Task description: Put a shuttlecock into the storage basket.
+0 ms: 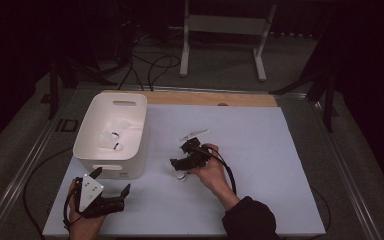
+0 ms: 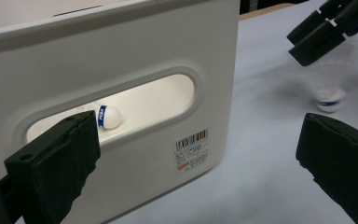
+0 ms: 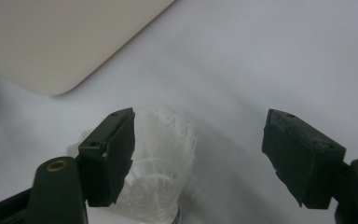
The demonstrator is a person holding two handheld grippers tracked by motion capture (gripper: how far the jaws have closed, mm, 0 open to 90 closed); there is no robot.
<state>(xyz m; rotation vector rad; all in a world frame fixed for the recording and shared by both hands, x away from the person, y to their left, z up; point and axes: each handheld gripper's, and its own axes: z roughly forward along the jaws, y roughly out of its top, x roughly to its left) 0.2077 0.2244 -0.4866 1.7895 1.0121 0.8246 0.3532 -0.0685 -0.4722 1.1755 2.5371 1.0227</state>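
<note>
A white feathered shuttlecock [image 3: 161, 172] with a blue-banded cork stands on the white mat, between the jaws of my right gripper [image 3: 198, 140]. It sits against the left pad, well apart from the right one, and the jaws stand open. From above, the right gripper [image 1: 177, 167] hovers over the shuttlecock [image 1: 180, 175], just right of the white bin [image 1: 130, 97]. My left gripper [image 1: 111, 181] rests open at the bin's near side with nothing in it. In the left gripper view, my left gripper [image 2: 200, 135] faces the bin [image 2: 121, 51], with the right gripper [image 2: 298, 46] over the blurred shuttlecock [image 2: 328, 100].
Inside the bin lie a few shuttlecocks [image 1: 112, 140]; one [image 2: 107, 116] shows through the handle slot. The bin's rounded corner [image 3: 51, 42] is close beyond the right gripper. A wooden strip [image 1: 210, 98] runs along the mat's far edge, with cables and a stand on the floor beyond.
</note>
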